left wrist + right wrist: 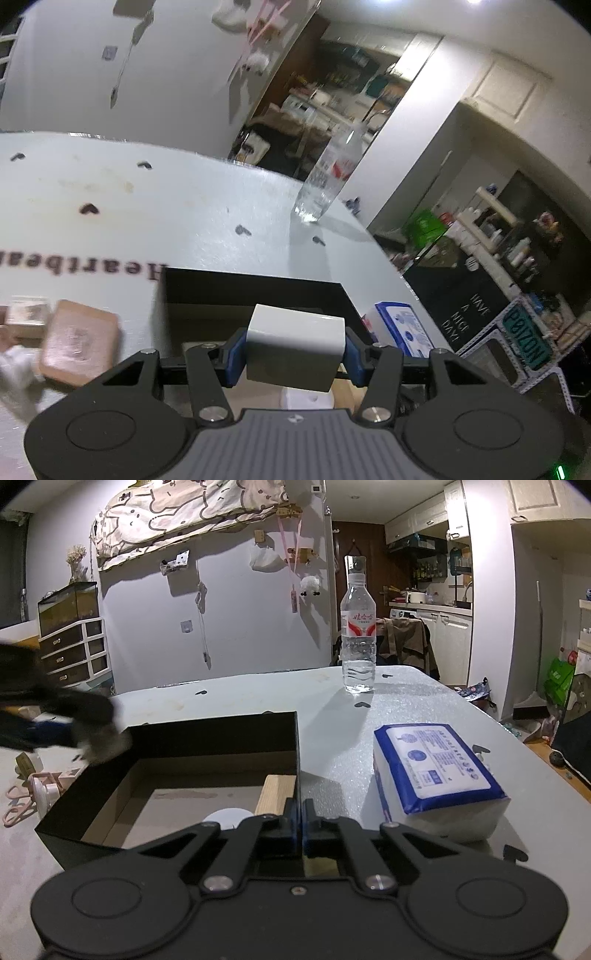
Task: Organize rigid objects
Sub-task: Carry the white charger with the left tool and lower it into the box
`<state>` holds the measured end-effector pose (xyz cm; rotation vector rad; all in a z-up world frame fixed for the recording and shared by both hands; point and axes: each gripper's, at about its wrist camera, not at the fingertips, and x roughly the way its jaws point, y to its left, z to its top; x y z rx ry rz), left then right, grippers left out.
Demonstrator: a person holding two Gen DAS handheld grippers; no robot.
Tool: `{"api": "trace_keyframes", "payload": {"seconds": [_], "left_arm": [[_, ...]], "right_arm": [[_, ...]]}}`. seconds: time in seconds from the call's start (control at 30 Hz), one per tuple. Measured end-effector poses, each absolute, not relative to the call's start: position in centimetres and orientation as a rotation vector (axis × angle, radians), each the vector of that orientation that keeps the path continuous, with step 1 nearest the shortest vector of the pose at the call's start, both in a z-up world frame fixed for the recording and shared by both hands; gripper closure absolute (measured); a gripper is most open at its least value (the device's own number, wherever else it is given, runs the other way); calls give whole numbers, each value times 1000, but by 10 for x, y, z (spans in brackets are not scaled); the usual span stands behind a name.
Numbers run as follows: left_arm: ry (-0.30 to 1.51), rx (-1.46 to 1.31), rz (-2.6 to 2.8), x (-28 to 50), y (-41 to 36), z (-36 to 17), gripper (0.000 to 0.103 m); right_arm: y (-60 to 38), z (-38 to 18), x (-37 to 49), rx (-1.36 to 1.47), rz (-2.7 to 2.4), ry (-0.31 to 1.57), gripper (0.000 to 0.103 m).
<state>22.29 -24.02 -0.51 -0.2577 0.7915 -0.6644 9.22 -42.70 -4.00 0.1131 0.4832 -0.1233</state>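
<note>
Left wrist view shows the left gripper pinching a white rectangular block between its blue pads, one pad against each side face, the block tilted and lifted clear of the surface. Beyond and below the jaws lies the black open-top box, its far wall just ahead of the block; directly beneath the block a small white round object is visible next to a strip of wood. Left of the jaws, a pinkish-brown flat block lies on the white table, blurred. Right of the jaws sits a blue-and-white tissue pack, and far ahead to the right a clear water bottle stands upright. In the right wrist view, the right gripper has its jaws pressed together on the thin right wall of the black box, gripping that edge. Just left of these jaws, inside the box, a wooden block lies against the wall, with the white round object beside it. The tissue pack lies right of the jaws, outside the box, and the bottle stands ahead. At the far left the left gripper appears as a dark blur above the box's left corner.
</note>
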Motion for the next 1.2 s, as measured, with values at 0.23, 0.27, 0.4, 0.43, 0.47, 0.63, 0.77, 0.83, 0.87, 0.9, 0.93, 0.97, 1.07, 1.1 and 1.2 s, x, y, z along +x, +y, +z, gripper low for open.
{"api": "trace_keyframes", "payload": {"seconds": [0.23,0.27,0.4,0.43,0.47,0.63,0.77,0.83,0.87,0.9,0.93,0.97,1.07,1.1,1.2], "left_arm": [[883,-231,-590,252,-293,-29,50],[891,-230,-577,255,-298,-32,50],[916,-243,-516,266,-313,-42,50],[918,-244,-509,267,-316,-44,50],[921,-243,-502,269,-319,-46,50],[899,-252,-438,272,-329,-52,50],[914,-272,-437,276,-336,-56,50],[929,-305,-429,280,-338,-60,50],[933,-310,-425,280,-339,-61,50],[932,-318,-422,281,-339,-62,50],[931,-326,-419,282,-339,-62,50],[933,-336,-413,282,-339,-62,49],[947,-359,-423,283,-337,-63,43],[949,-368,-430,283,-336,-62,42],[944,-375,-452,282,-334,-59,38]], "right_arm": [[-427,-41,91,105,-120,477,100],[-427,-41,91,104,-119,476,100],[-428,-42,91,104,-114,472,100],[-428,-42,91,104,-113,472,100],[-428,-42,91,105,-111,471,100],[-428,-42,91,110,-106,468,99],[-429,-42,91,111,-100,469,99],[-430,-42,91,111,-101,468,99],[-430,-42,91,111,-101,469,99],[-430,-42,91,111,-100,469,99],[-430,-42,91,112,-100,469,99],[-430,-42,91,111,-100,469,99],[-430,-42,92,111,-100,469,99],[-430,-42,91,111,-100,469,99],[-430,-42,92,111,-101,470,99]]}}
